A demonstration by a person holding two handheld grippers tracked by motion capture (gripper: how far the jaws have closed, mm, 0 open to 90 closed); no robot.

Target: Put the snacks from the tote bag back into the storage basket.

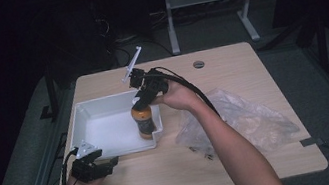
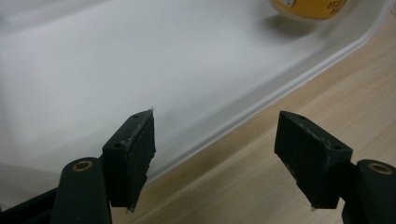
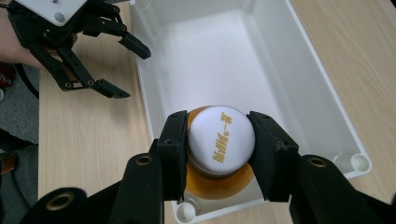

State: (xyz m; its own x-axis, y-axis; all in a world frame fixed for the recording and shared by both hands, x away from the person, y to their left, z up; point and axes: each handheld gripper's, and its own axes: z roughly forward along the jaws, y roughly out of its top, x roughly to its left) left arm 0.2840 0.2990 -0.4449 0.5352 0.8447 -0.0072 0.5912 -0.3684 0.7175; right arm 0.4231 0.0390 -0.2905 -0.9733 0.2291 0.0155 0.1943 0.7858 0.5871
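Bottle of orange drink, upright inside white tub, at the tub's corner nearest the person's right arm, white cap up. Right tongs clenched on that cap from above, one black pad pressed to each side; orange shoulder of the bottle visible below the pads in the right gripper view. Right tongs pointing down over the tub in the high view, hand wrapped around the body, cable trailing back along the forearm.

Left tongs released, nothing between the pads, resting low at the tub's near left corner. Left tongs straddling the tub's rim in the left gripper view: one pad over the white floor, the other over the wooden surface. Base of the bottle at the top edge there.

Crumpled clear plastic bag on the surface just right of the tub, under and beside the right forearm. Round grey cap set into the far part of the surface.
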